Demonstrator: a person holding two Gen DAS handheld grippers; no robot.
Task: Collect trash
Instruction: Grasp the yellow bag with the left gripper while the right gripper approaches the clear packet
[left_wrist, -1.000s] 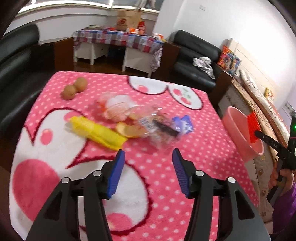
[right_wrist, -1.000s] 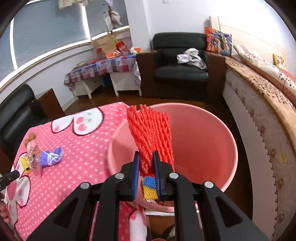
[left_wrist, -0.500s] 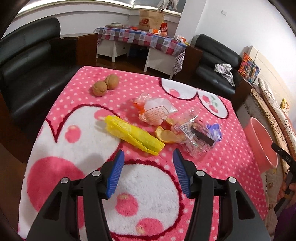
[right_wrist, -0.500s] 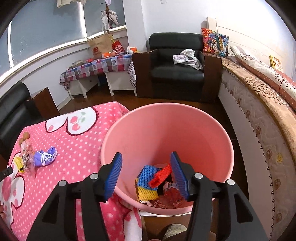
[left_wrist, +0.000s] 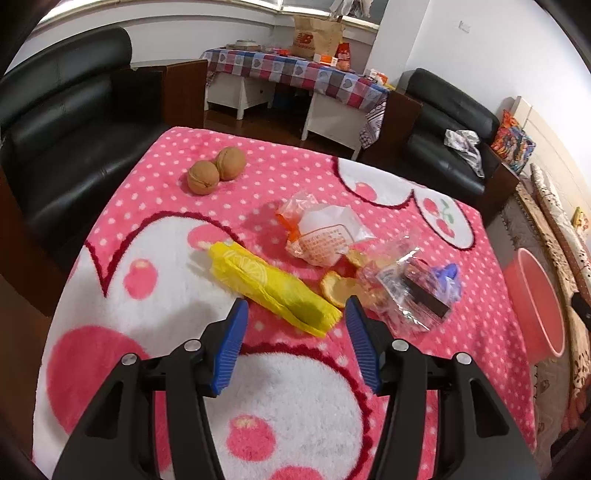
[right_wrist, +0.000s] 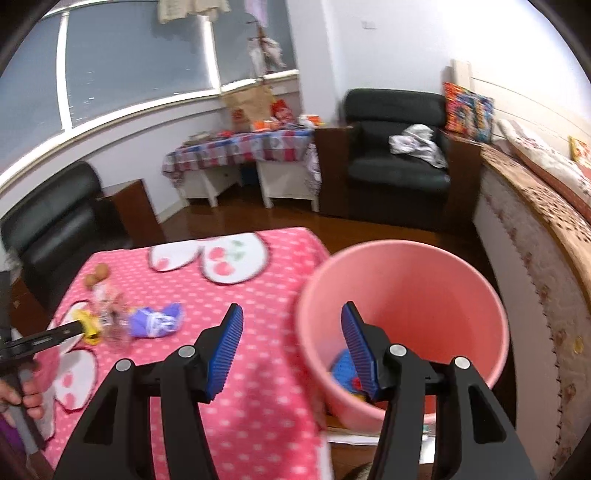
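Note:
On the pink dotted blanket (left_wrist: 155, 229) lie a yellow wrapper (left_wrist: 273, 291), a white and orange packet (left_wrist: 321, 236), orange peel (left_wrist: 334, 288), a clear plastic bag (left_wrist: 410, 291) and a blue wrapper (left_wrist: 448, 277). My left gripper (left_wrist: 295, 306) hovers open just before the yellow wrapper's near end, nothing between its pads. My right gripper (right_wrist: 291, 310) is open and empty over the table's edge, beside the pink bucket (right_wrist: 406, 280). Blue, red and yellow trash (right_wrist: 345, 373) lies inside the bucket, partly hidden by the right finger.
Two walnuts (left_wrist: 216, 170) sit at the blanket's far left. A black sofa (left_wrist: 62, 110) flanks the left side and a black armchair (right_wrist: 395, 158) stands behind. A checkered side table (left_wrist: 295, 74) is at the back, a bed (right_wrist: 546, 206) to the right of the bucket.
My right gripper opened and dropped the red foam net into the bucket, then swung left towards the table. My left gripper moved closer to the yellow wrapper.

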